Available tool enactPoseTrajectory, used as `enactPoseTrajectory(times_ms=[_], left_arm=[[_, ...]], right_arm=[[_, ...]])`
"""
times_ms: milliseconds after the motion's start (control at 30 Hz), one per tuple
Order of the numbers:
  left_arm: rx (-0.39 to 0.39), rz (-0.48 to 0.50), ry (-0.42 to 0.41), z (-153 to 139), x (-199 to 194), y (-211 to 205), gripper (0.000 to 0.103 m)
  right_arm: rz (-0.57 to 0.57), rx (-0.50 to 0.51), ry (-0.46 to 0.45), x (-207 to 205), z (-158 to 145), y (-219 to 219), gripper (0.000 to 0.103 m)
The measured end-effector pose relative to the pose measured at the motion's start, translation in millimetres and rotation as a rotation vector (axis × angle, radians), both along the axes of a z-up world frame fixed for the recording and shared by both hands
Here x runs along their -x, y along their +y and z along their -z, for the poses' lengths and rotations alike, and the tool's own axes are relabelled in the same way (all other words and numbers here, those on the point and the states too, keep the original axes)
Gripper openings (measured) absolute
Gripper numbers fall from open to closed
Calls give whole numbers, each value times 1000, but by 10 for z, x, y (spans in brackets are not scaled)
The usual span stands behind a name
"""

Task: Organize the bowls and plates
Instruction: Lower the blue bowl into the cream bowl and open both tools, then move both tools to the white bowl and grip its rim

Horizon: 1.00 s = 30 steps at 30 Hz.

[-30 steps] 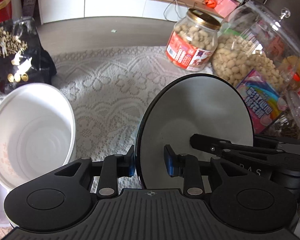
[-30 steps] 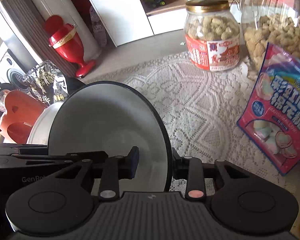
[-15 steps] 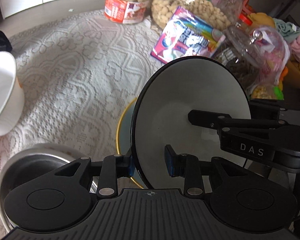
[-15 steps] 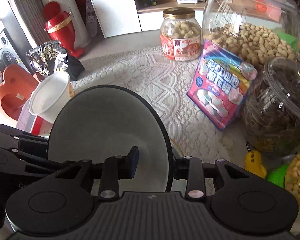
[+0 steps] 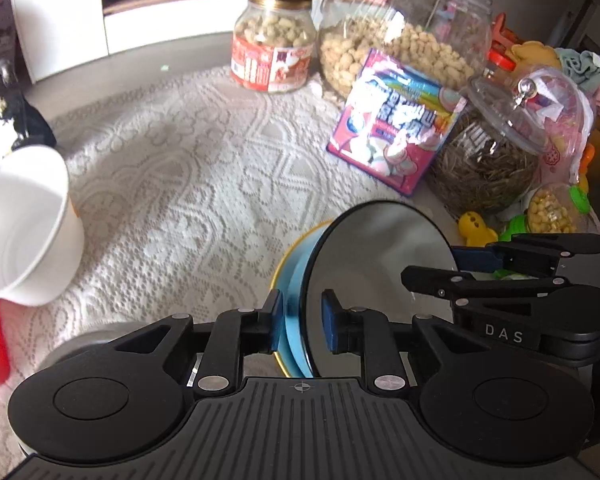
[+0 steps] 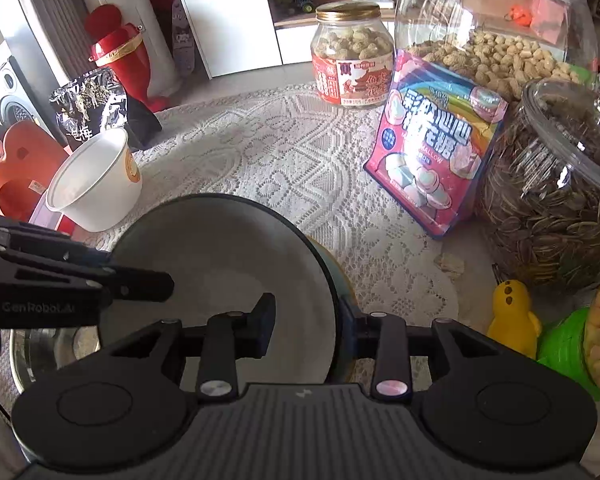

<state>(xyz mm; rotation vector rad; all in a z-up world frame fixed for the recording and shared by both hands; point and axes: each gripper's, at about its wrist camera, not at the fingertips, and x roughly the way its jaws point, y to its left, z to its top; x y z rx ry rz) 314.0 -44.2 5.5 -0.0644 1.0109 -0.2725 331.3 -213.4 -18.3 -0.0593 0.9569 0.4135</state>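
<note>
Left hand-held gripper [image 5: 300, 326]: fingers spread a little, one on each side of the grey plate's rim, not squeezing it.
Right hand-held gripper [image 6: 306, 328]: fingers also parted around the same rim from the other side; whether they press it cannot be told.
Grey plate [image 5: 376, 276]: black edge, tilted up on its side between both grippers.
Blue plate [image 5: 296, 280]: gold edge, right under the grey plate, touching it.
Steel bowl [image 6: 48, 350]: low on the left, beside the left gripper.
White cup [image 6: 94, 182]: tipped over, far left of the grippers.
Tabletop [image 5: 188, 184]: lace cloth on it, stretching ahead.
Marshmallow bag [image 6: 436, 152]: ahead and right, leaning on the jars.
Peanut jar [image 6: 352, 62]: far ahead.
</note>
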Motion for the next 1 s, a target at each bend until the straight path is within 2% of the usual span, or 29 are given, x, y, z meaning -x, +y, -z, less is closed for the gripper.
enactPoseTrajectory(times_ms=[100, 233, 433, 600, 667, 700, 733, 833, 900, 1000], left_arm=[[-20, -4, -50, -130, 47, 25, 23], [-53, -7, -48, -113, 63, 68, 23], [12, -24, -71, -177, 109, 411, 23], [70, -41, -169, -357, 99, 964, 23], [93, -70, -196, -377, 72, 1231, 23], [113, -96, -206, -376, 65, 1396, 23], [139, -128, -208, -364, 54, 1554, 23], [209, -214, -152, -362, -78, 1990, 23], [244, -270, -162, -434, -130, 2254, 23], [153, -337, -201, -550, -155, 2520, 23]], right_arm=[[1, 22, -48, 20, -92, 26, 39], [13, 35, -66, 21, -192, 91, 42], [3, 80, -117, 43, -375, 355, 46], [4, 142, -157, -23, -568, 775, 49], [5, 147, -167, -74, -667, 977, 55], [3, 143, -162, -109, -710, 1081, 61], [-1, 135, -151, -145, -750, 1205, 63], [-16, 133, -117, -279, -774, 1607, 65], [-19, 146, -91, -370, -722, 1882, 65], [-42, 136, -2, -512, -596, 2224, 65]])
